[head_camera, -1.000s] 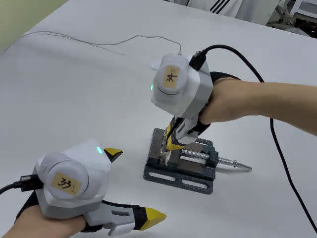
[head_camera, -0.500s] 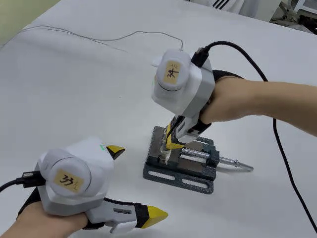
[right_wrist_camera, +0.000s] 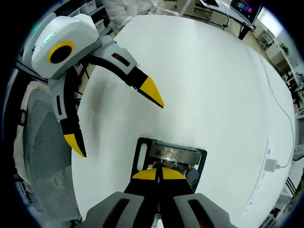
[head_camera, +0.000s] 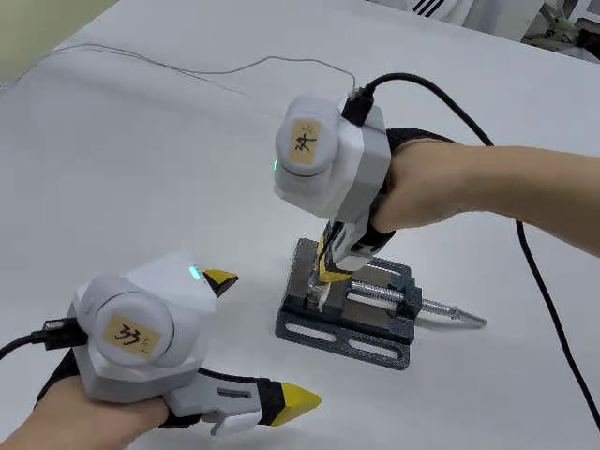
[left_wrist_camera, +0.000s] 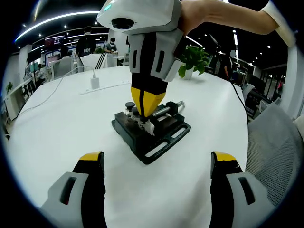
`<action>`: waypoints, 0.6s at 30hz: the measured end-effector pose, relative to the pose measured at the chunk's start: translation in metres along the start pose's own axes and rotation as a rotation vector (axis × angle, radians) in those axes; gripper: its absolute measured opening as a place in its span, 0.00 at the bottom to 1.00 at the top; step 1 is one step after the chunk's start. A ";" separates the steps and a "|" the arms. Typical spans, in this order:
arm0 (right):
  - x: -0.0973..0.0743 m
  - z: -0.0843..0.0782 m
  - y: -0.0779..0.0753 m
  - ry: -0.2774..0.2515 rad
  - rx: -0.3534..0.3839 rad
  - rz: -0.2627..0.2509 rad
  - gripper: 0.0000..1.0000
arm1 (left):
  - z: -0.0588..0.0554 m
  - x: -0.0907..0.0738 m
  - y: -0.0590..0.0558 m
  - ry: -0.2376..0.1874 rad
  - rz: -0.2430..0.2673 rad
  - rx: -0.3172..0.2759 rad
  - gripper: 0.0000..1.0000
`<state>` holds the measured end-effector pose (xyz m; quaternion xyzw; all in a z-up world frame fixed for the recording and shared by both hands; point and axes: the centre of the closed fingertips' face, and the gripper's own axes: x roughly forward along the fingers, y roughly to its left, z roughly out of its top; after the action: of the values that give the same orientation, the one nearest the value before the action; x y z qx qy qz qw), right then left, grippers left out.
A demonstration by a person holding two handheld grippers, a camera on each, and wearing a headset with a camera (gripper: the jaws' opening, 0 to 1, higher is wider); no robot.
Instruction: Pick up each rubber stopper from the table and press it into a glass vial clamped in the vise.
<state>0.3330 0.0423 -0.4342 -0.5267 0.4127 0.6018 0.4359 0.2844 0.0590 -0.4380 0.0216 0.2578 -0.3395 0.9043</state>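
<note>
- Right now the right tool (head_camera: 319,284) points steeply down at the vise (head_camera: 375,328), which sits on the white desk (head_camera: 141,169) right of centre. Its yellow tips touch the clamp gap.
- In the right gripper view its jaws are pressed together over the vise's steel faces. I cannot tell whether a stopper is pinched between them.
- In the left gripper view, a pale glint at those tips looks like the glass vial (left_wrist_camera: 149,125), held upright in the vise. A dark round cap (left_wrist_camera: 129,105) just beside it may be a rubber stopper already seated, but it is too small to be sure.
- The left tool (head_camera: 262,339) hovers at the near left, well apart from the vise, with its jaws spread wide and holding nothing.
- Handling, as a judgement: a stopper should be light, soft and grippy, so a modest pinch will hold it. Take it by the sides of the wider top and leave the narrow end free to enter the vial's mouth.
- The vial is thin, brittle glass, so push straight down along its axis. A sideways lean could chip the rim or tip it in the clamp.
</note>
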 end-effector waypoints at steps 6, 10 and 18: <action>-0.001 -0.001 -0.001 0.013 0.001 0.001 0.00 | 0.007 -0.003 0.000 -0.007 0.003 0.012 0.92; -0.001 -0.001 -0.003 0.008 0.022 0.008 0.00 | 0.011 -0.006 0.000 -0.013 0.009 0.013 0.92; 0.000 -0.002 -0.002 -0.023 0.057 -0.009 0.00 | 0.018 -0.009 -0.003 -0.021 0.017 0.030 0.92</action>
<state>0.3358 0.0414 -0.4342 -0.5090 0.4220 0.5939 0.4583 0.2851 0.0582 -0.4174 0.0336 0.2431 -0.3358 0.9094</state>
